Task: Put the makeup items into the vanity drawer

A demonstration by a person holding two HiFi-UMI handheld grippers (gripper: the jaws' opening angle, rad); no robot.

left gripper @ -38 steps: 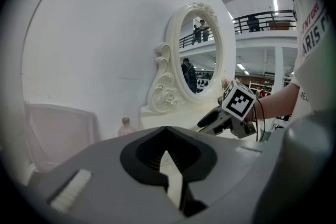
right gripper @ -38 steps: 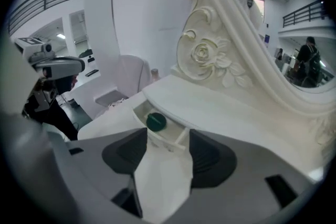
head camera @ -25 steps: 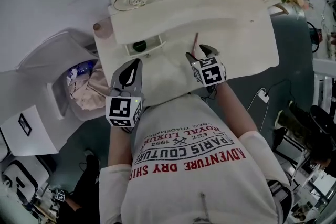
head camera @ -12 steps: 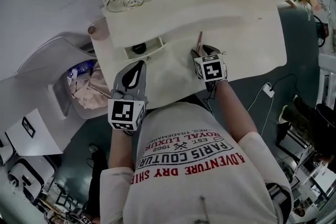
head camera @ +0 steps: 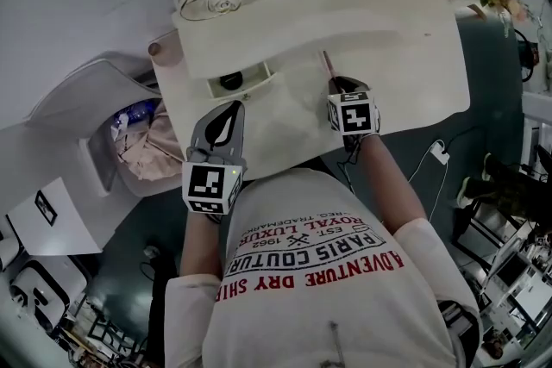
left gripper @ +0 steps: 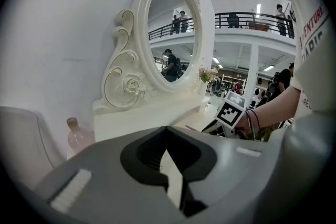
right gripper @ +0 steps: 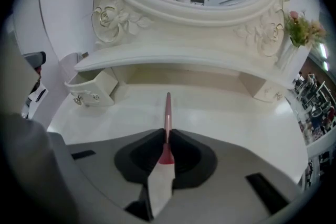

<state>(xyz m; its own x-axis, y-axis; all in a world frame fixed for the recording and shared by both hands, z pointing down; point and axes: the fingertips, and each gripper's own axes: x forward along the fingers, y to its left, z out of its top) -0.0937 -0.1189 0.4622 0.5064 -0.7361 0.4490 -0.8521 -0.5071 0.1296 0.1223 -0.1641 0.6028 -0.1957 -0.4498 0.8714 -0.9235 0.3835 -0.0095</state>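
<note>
A slim makeup brush [right gripper: 168,110] with a pink handle lies on the white vanity top [head camera: 405,56], pointing toward the mirror. My right gripper [right gripper: 167,136] is closing its jaws, and the brush's lower handle sits between them with the pads meeting on it. From above, the right gripper [head camera: 338,84] covers the near end of the brush [head camera: 327,64]. The small vanity drawer [head camera: 250,82] stands pulled open at the left with a dark round item [head camera: 230,80] inside; it also shows as the drawer [right gripper: 92,89]. My left gripper [head camera: 233,108] hovers just before it, shut and empty, seen as the left gripper [left gripper: 167,128].
An ornate white mirror [left gripper: 170,34] rises behind a raised shelf [right gripper: 184,63]. A pink bottle [head camera: 156,48] stands at the vanity's far left corner. A flower vase [right gripper: 300,34] sits at the right end. A bin of crumpled stuff [head camera: 142,142] is on the floor at left.
The right gripper's jaws have come together around the brush's near end, which earlier lay between them untouched. The left gripper has stayed about where it was.
</note>
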